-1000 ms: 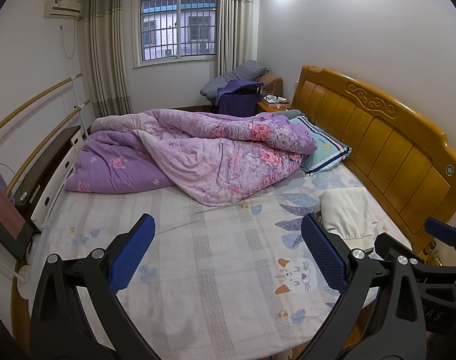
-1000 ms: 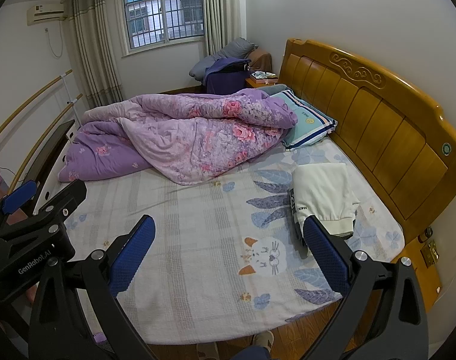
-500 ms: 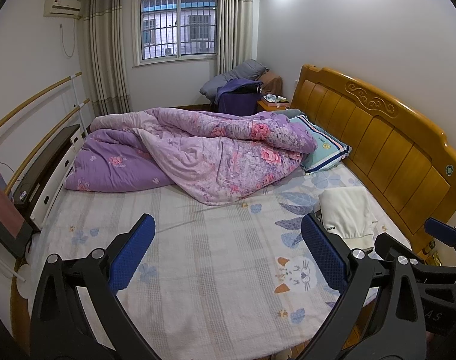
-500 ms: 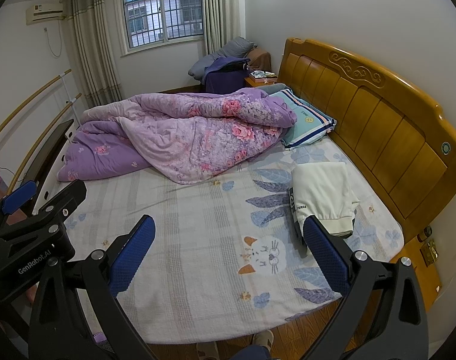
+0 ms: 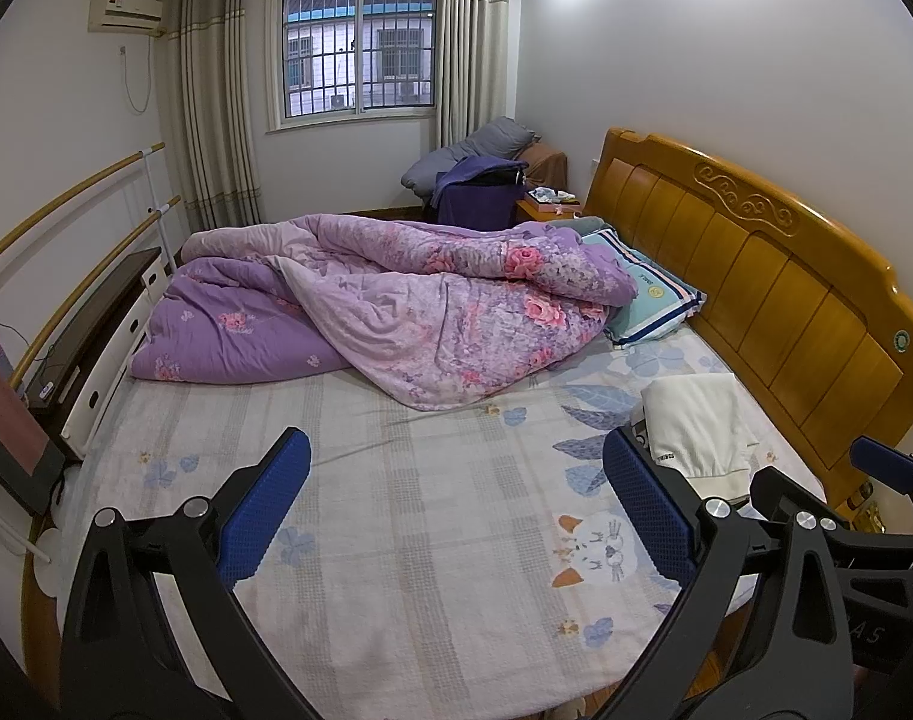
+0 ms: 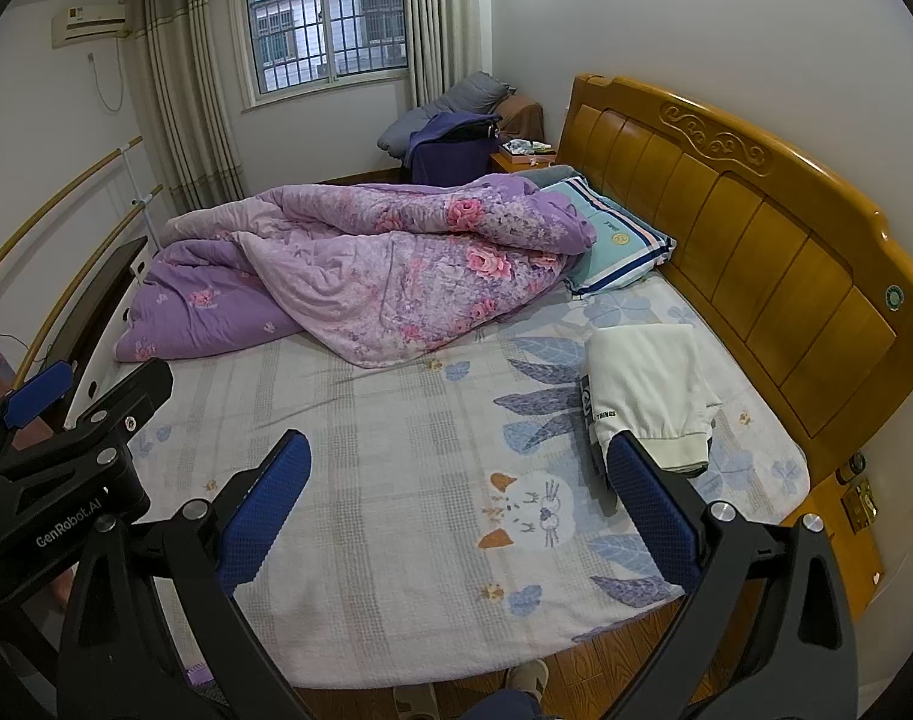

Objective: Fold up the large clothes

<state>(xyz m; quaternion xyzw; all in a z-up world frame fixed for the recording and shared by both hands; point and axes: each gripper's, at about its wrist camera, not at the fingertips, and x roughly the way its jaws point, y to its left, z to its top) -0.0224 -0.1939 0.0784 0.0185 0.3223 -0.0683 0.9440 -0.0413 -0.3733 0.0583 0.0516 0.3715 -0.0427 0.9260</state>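
A folded cream-white garment (image 5: 693, 426) lies on the bed's right side near the wooden headboard; in the right wrist view (image 6: 648, 390) it rests on a darker folded piece. My left gripper (image 5: 456, 510) is open and empty, held above the near side of the bed. My right gripper (image 6: 456, 507) is open and empty too, held over the bed's near edge. The garment lies just beyond the right fingertip (image 6: 642, 480) of the right gripper. Each gripper's body shows in the other's view.
A crumpled purple floral quilt (image 5: 396, 306) covers the far half of the bed. A blue-striped pillow (image 5: 654, 294) leans by the headboard (image 5: 786, 276). A bedside table and a chair with dark clothes (image 5: 480, 186) stand beyond. A rail and cabinet run along the left.
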